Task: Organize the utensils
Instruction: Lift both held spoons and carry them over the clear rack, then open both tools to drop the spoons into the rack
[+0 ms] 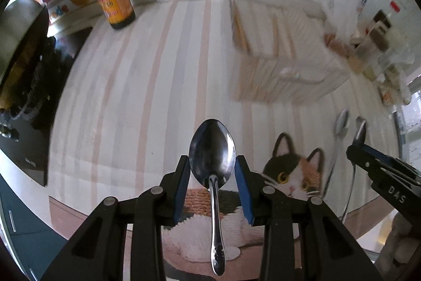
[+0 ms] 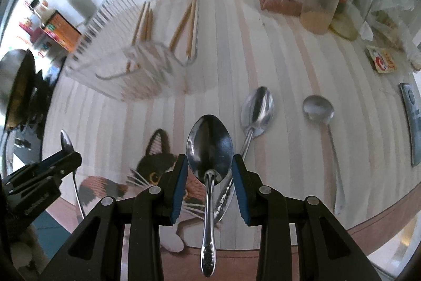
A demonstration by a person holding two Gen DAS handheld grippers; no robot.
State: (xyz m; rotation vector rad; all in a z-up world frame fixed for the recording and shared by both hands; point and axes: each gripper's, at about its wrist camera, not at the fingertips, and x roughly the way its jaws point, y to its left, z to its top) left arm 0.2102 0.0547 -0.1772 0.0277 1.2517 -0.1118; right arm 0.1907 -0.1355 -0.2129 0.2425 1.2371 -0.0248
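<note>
Holding one steel spoon each, both grippers pointed down at the desk (image 2: 284, 65). The left gripper (image 1: 212, 170) had its fingers narrow on the bowl of a shiny spoon (image 1: 212, 152) in the lower middle of its frame; the right gripper (image 2: 209, 167) pinched a similar spoon (image 2: 209, 146) the same way. Two more spoons were left on the striped cloth: an oval one (image 2: 256, 109) and a round ladle-like one (image 2: 318, 108), at the middle right. The clear plastic rack (image 2: 136, 44) at the upper left already kept thin wooden chopsticks (image 2: 143, 21). I judged the task about half done.
</note>
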